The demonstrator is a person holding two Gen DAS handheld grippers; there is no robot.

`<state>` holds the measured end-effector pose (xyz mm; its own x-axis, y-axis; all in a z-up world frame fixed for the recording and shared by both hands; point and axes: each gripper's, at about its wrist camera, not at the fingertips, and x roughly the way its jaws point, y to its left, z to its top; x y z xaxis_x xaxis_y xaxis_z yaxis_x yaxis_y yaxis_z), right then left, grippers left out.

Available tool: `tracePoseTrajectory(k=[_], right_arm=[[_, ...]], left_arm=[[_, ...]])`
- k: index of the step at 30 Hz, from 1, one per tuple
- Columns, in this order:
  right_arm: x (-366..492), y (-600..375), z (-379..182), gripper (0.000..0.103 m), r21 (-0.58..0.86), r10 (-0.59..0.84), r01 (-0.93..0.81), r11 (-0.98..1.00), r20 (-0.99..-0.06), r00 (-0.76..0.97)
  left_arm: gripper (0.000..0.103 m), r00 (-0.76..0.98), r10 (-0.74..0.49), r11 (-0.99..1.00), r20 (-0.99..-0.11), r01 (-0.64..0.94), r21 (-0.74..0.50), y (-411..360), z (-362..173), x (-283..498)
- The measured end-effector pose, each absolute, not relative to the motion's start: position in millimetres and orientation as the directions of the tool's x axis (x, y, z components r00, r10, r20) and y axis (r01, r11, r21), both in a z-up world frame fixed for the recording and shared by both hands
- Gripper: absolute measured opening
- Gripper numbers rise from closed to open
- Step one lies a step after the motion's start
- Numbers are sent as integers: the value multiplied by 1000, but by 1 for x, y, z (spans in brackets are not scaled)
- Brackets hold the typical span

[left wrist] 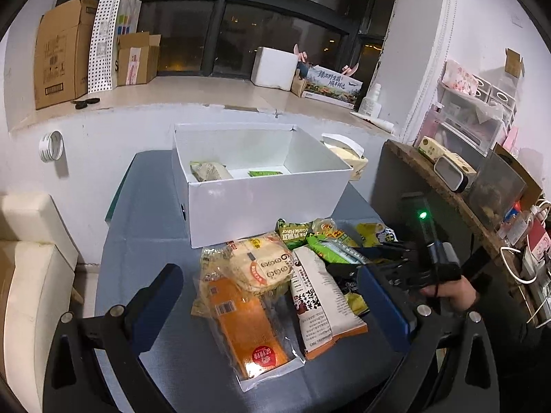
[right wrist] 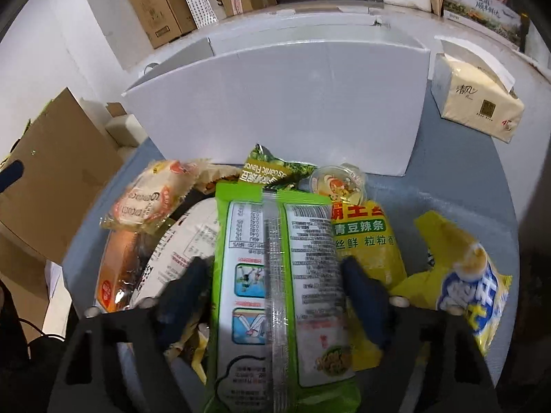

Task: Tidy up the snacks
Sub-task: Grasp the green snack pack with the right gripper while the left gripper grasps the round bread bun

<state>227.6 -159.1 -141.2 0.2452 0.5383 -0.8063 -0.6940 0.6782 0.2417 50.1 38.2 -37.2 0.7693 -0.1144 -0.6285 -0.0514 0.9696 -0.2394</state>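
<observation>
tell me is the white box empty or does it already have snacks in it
Not empty. The left wrist view shows the white box open-topped, with a pale crumpled packet and a small green packet on its floor; most of it is bare.

green snack packet [right wrist: 275, 275] between jaws | white box [right wrist: 275, 103] behind | tissue pack [right wrist: 478, 99] right

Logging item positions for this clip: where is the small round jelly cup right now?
In the right wrist view the jelly cup sits in the snack pile just in front of the white box, between the garlic-flavor green pea bag and the yellow spicy-strip pack.
</observation>
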Motion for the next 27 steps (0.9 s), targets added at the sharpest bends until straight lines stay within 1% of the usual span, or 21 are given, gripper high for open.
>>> tracePoseTrajectory(k=[2,4,9,14,18,22,25,27], right_arm=[[226,-164,-138,69,280,561,-679,679,-794,234],[221,-166,-134,68,284,575,-688,668,-784,235],[200,-175,-110,68,255,590,-686,682,-746,309],[181,-196,-79,68,260,618,-669,696,-691,375],[162,-207,-65,68,245,627,-671,699,-661,412],[154,-220,-57,68,255,631,-657,709,-646,429],[153,-224,-62,68,263,625,-645,717,-652,429],[155,-223,-65,68,269,620,-638,722,-660,424]], left_arm=[[103,764,-112,968,-635,-60,-243,38,-40,52],[103,756,-115,968,-645,-62,-244,38,-44,56],[103,718,-88,976,-690,-77,-205,32,-56,71],[103,670,-115,980,-734,-43,-193,22,-75,100],[103,615,-92,975,-783,-103,-195,20,-94,136],[103,565,-52,985,-823,-109,-137,12,-116,165],[102,510,-37,984,-859,-130,-120,13,-138,181],[100,500,-17,986,-866,-138,-98,14,-146,185]])
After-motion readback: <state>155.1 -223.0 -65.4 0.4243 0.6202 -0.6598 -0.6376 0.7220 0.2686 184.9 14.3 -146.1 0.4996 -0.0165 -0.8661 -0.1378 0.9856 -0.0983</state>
